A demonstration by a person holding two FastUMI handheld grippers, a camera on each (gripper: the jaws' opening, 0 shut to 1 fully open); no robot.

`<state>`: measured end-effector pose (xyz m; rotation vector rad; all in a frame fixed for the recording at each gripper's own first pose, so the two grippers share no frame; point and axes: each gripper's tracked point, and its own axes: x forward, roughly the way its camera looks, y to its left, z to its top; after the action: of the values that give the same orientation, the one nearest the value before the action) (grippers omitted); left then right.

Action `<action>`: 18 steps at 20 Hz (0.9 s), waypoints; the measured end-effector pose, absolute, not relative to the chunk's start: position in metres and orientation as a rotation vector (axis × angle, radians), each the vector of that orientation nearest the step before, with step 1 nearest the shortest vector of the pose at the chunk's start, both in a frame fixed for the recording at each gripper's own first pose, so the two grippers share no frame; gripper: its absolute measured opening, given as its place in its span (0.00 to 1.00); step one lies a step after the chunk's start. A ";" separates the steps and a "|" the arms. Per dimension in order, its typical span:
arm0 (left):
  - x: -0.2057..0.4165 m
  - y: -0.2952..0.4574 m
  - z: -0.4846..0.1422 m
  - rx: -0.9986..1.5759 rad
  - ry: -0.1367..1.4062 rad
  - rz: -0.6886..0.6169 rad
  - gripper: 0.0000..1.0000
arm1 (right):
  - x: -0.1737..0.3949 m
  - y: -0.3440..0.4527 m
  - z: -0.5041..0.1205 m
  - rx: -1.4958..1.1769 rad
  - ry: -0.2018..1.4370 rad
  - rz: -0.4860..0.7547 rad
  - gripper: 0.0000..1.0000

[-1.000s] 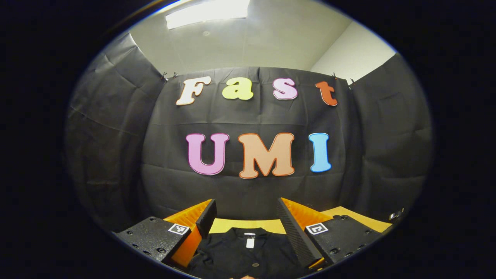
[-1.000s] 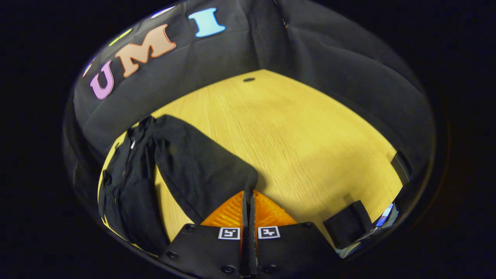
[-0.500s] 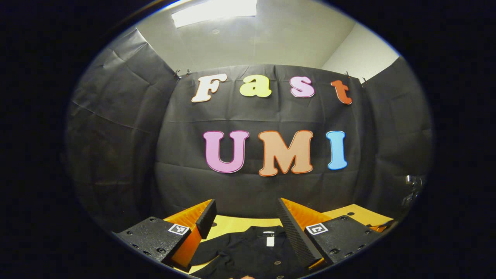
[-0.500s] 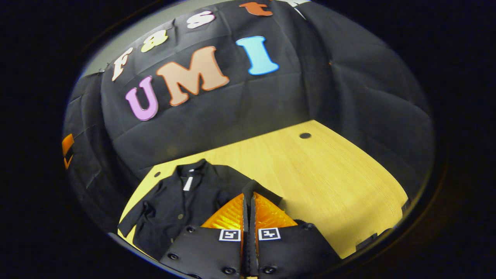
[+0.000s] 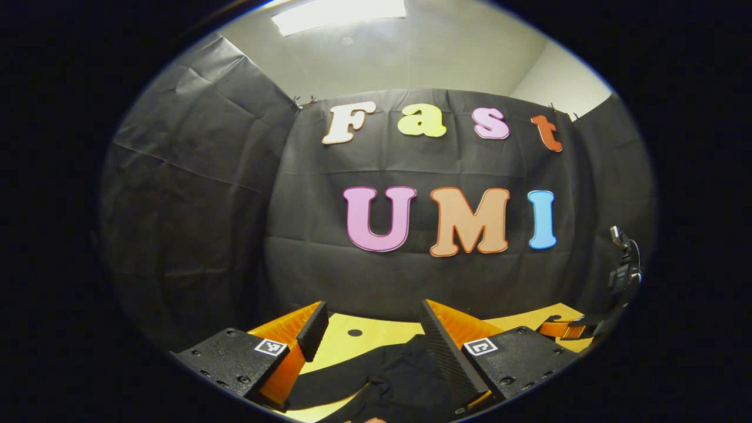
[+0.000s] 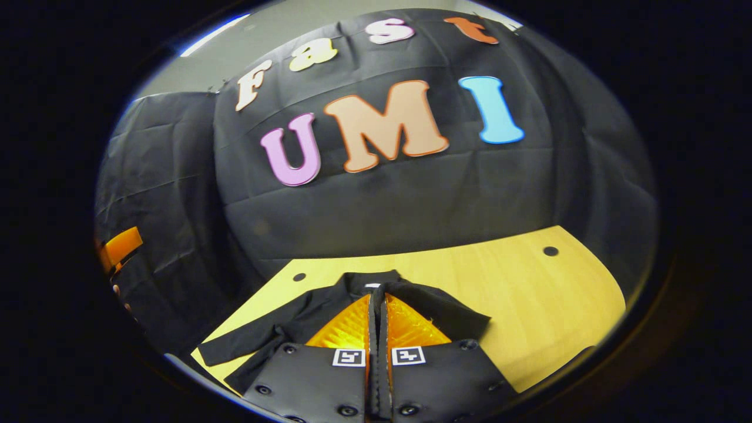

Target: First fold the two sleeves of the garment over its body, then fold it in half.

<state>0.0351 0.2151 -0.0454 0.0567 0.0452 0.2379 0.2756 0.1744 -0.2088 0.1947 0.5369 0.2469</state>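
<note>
Right gripper clamped on black garment sleeve, left gripper agape

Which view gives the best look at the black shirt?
The right gripper view: the shirt lies on the table with collar, one sleeve spread out, and the right claw shut on its cloth. The left gripper view catches just part of the shirt between its open claw.
</note>
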 end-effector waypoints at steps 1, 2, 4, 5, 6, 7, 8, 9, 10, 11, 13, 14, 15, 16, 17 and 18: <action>0.034 0.224 -0.045 0.059 0.046 0.249 0.92 | 0.278 0.191 -0.210 0.189 0.540 0.268 0.00; 0.032 0.234 -0.047 0.061 0.049 0.263 0.92 | 0.283 0.205 -0.213 0.178 0.546 0.286 0.05; 0.029 0.253 -0.049 0.060 0.052 0.286 0.92 | 0.291 0.235 -0.218 0.154 0.559 0.322 0.02; 0.028 0.263 -0.052 0.060 0.058 0.298 0.92 | 0.295 0.248 -0.221 0.143 0.566 0.339 0.02; 0.027 0.273 -0.053 0.057 0.063 0.310 0.92 | 0.296 0.261 -0.226 0.135 0.574 0.353 0.05; 0.026 0.282 -0.056 0.055 0.072 0.320 0.93 | 0.299 0.273 -0.228 0.127 0.581 0.367 0.05; 0.025 0.291 -0.059 0.054 0.078 0.329 0.92 | 0.301 0.286 -0.231 0.116 0.589 0.380 0.05; 0.024 0.300 -0.061 0.058 0.082 0.337 0.92 | 0.303 0.296 -0.236 0.103 0.596 0.390 0.02; 0.023 0.308 -0.063 0.063 0.086 0.344 0.93 | 0.305 0.307 -0.242 0.090 0.604 0.399 0.02; 0.023 0.316 -0.065 0.068 0.093 0.352 0.93 | 0.309 0.316 -0.247 0.080 0.615 0.406 0.02; 0.021 0.329 -0.074 0.071 0.113 0.360 0.92 | 0.318 0.333 -0.257 0.062 0.623 0.406 0.00; 0.020 0.337 -0.080 0.071 0.127 0.363 0.93 | 0.323 0.341 -0.262 0.053 0.629 0.405 0.02; 0.020 0.343 -0.084 0.071 0.136 0.367 0.93 | 0.326 0.349 -0.264 0.052 0.638 0.411 0.03; 0.019 0.350 -0.087 0.070 0.147 0.370 0.93 | 0.328 0.356 -0.265 0.055 0.640 0.421 0.00; 0.018 0.355 -0.091 0.071 0.157 0.373 0.93 | 0.330 0.360 -0.261 0.066 0.627 0.428 0.07; 0.017 0.361 -0.097 0.070 0.170 0.376 0.92 | 0.336 0.360 -0.250 0.077 0.595 0.419 0.38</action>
<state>0.0166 0.3612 -0.0968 0.0702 0.1696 0.3762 0.3360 0.3595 -0.2501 0.0769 0.5946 0.4191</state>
